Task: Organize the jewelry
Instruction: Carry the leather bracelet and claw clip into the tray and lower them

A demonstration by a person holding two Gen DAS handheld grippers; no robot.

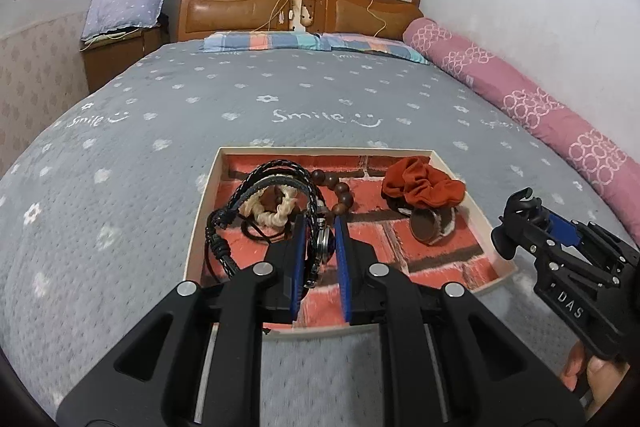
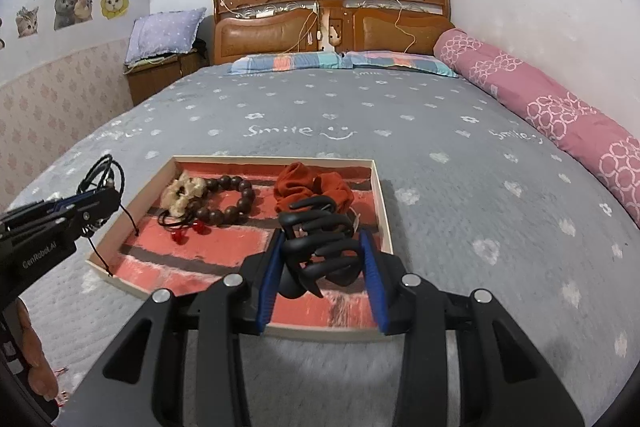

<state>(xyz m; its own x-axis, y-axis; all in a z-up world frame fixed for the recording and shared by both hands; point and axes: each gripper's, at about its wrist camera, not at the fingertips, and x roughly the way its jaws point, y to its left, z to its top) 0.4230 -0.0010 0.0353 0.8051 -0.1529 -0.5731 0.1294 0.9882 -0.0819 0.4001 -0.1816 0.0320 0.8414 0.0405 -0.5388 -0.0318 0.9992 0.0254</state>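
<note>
A shallow box (image 1: pixel 204 195) with a red brick-pattern floor lies on the bed; it also shows in the right wrist view (image 2: pixel 384 203). My left gripper (image 1: pixel 320 227) is shut on a black braided cord bracelet (image 1: pixel 272 175) and holds it above the box's left side. My right gripper (image 2: pixel 322 239) is shut on a black claw hair clip (image 2: pixel 320 243) over the box's right front. In the box lie a wooden bead bracelet (image 2: pixel 234 201), a cream scrunchie (image 2: pixel 184 193), a rust-orange scrunchie (image 2: pixel 316 187) and a red-bead hair tie (image 2: pixel 180 233).
The grey bedspread (image 1: pixel 280 99) with "Smile" print spreads all around the box. A rolled pink quilt (image 1: pixel 520 95) lies along the right wall. Pillows (image 1: pixel 304 41) and the wooden headboard (image 1: pixel 300 3) are at the far end. A nightstand (image 1: pixel 116 55) stands at the far left.
</note>
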